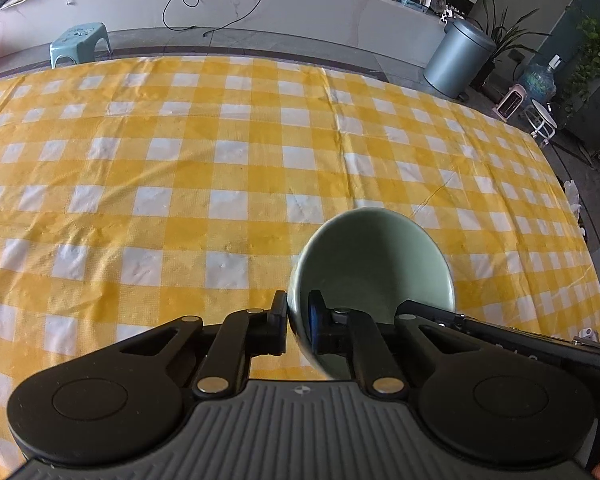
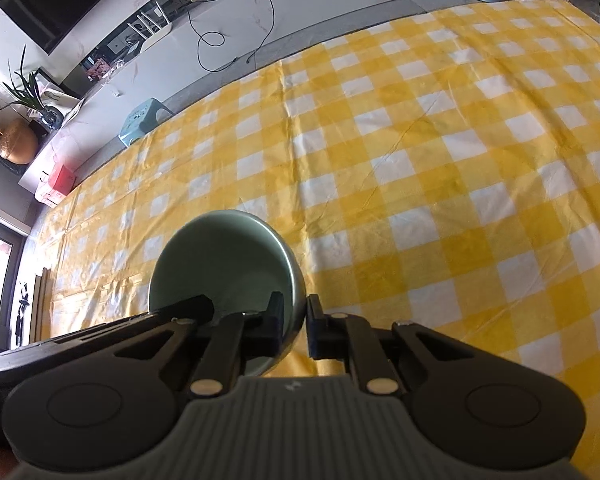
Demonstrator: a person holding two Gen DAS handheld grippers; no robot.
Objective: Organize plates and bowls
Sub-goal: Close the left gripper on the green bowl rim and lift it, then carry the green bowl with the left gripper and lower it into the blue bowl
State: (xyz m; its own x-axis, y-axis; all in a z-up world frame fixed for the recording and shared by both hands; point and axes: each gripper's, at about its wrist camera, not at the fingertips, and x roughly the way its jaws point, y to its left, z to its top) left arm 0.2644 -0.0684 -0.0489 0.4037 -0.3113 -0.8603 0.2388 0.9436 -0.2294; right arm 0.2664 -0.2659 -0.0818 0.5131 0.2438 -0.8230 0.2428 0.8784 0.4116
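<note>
A pale green bowl [image 1: 380, 264] is held just above the yellow-and-white checked tablecloth [image 1: 180, 160]. My left gripper [image 1: 298, 308] is shut on the bowl's left rim, one finger outside the wall and one inside. The black body of my right gripper [image 1: 500, 332] comes in at the bowl's right side. In the right wrist view the same bowl [image 2: 220, 256] sits left of centre over the cloth [image 2: 460, 160]. There my right gripper [image 2: 296, 312] is shut on its right rim, and the left gripper's body [image 2: 140, 324] reaches its far side.
Beyond the table's far edge stand a teal stool [image 1: 80, 42], a grey bin [image 1: 458, 60] and a water jug [image 1: 540, 78]. A black cable [image 1: 220, 0] lies on the white ledge. The stool [image 2: 144, 120] also shows in the right wrist view.
</note>
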